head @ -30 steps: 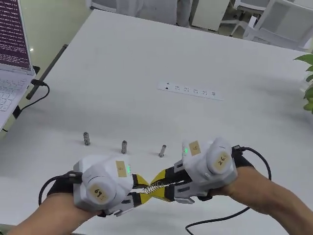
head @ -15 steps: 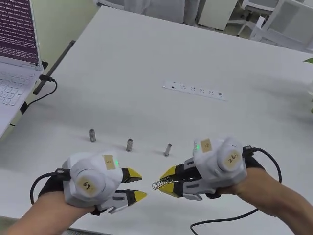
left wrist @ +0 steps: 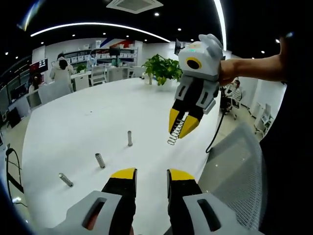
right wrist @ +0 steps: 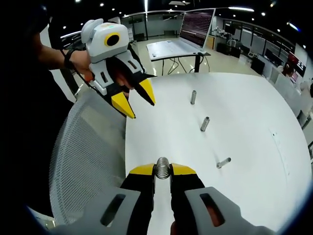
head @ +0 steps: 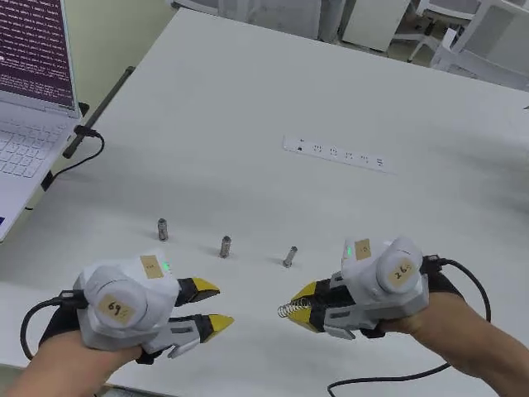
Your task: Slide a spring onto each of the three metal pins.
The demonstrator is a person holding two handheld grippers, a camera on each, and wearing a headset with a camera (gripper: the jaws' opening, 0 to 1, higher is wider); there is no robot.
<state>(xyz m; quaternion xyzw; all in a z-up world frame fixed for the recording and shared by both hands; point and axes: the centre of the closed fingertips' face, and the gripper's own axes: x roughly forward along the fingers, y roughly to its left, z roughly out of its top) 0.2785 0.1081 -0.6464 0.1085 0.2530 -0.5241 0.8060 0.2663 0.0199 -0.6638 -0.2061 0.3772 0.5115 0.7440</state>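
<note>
Three short metal pins stand in a row on the white table (head: 248, 99). The left pin (head: 162, 229) and the middle pin (head: 226, 246) each carry a coiled spring. The right pin (head: 289, 256) is bare and leans a little. My right gripper (head: 299, 304) is shut on a loose spring (head: 288, 310), held just above the table, near and slightly right of the bare pin. In the right gripper view the spring (right wrist: 162, 164) sits end-on between the yellow tips. My left gripper (head: 221, 304) is open and holds nothing, a hand's width left of the spring.
An open laptop (head: 33, 83) with a black cable (head: 78, 149) sits at the far left. A white power strip (head: 337, 154) lies beyond the pins. The table's near edge runs just under both grippers, with a mesh chair (right wrist: 88, 161) below.
The grippers met at the spring a second ago. The left one has let go, opened and drawn away to the left, while the right one keeps the spring. The head camera shifted slightly.
</note>
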